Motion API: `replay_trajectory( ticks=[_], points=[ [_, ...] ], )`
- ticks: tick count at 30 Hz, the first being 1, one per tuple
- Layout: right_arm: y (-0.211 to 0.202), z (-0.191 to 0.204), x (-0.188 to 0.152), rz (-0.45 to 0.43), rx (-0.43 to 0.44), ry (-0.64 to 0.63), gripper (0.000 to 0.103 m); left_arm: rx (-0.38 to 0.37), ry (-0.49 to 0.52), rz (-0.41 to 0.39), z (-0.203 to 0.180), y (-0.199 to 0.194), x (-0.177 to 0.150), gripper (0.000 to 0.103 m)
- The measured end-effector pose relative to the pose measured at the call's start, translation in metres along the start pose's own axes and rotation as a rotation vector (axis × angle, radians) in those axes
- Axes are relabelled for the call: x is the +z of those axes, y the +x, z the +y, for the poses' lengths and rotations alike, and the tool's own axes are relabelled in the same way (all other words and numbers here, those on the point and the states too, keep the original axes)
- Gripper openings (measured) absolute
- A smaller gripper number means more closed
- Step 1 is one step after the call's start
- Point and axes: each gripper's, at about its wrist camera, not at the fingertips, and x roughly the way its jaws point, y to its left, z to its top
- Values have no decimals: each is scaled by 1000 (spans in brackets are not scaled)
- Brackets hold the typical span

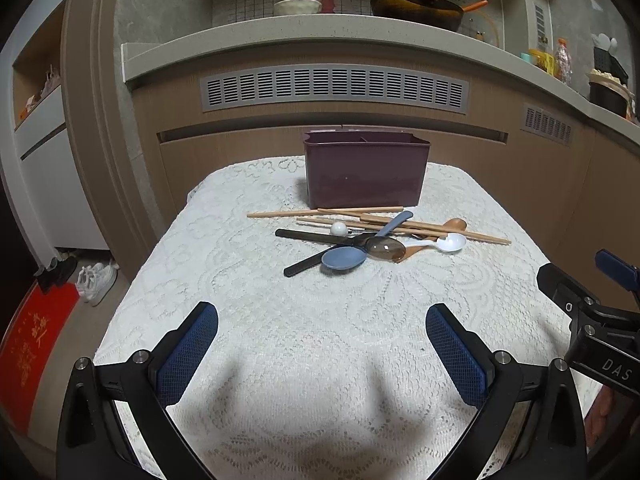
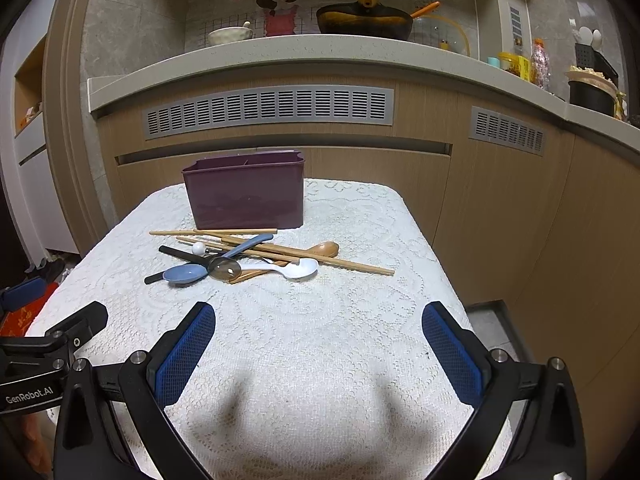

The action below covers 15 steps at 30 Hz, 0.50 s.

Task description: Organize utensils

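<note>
A dark purple utensil box (image 1: pixel 365 170) (image 2: pixel 245 193) stands at the far end of the table. In front of it lies a pile: wooden chopsticks (image 1: pixel 460 233) (image 2: pixel 344 265), a blue spoon (image 1: pixel 344 259) (image 2: pixel 184 273), a white spoon (image 1: pixel 451 243) (image 2: pixel 300 268), a wooden spoon (image 1: pixel 455 224) (image 2: pixel 326 248), a clear brown spoon (image 1: pixel 385 247) (image 2: pixel 225 268) and black chopsticks (image 1: pixel 308 235) (image 2: pixel 176 253). My left gripper (image 1: pixel 322 320) is open and empty, well short of the pile. My right gripper (image 2: pixel 319 318) is open and empty too.
A white lace cloth (image 1: pixel 256 288) (image 2: pixel 360 232) covers the small table. Wooden cabinets and a counter with a pan (image 2: pixel 365 20) stand behind. The right gripper shows at the right edge of the left view (image 1: pixel 592 312). Shoes (image 1: pixel 96 280) lie on the floor left.
</note>
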Motion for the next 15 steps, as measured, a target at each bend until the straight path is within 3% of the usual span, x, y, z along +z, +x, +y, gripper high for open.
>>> replay_trajectory(
  ticks=[15],
  points=[
    [2, 2, 0, 8, 11, -11, 103, 1, -18, -4, 2, 1, 0, 103]
  ],
)
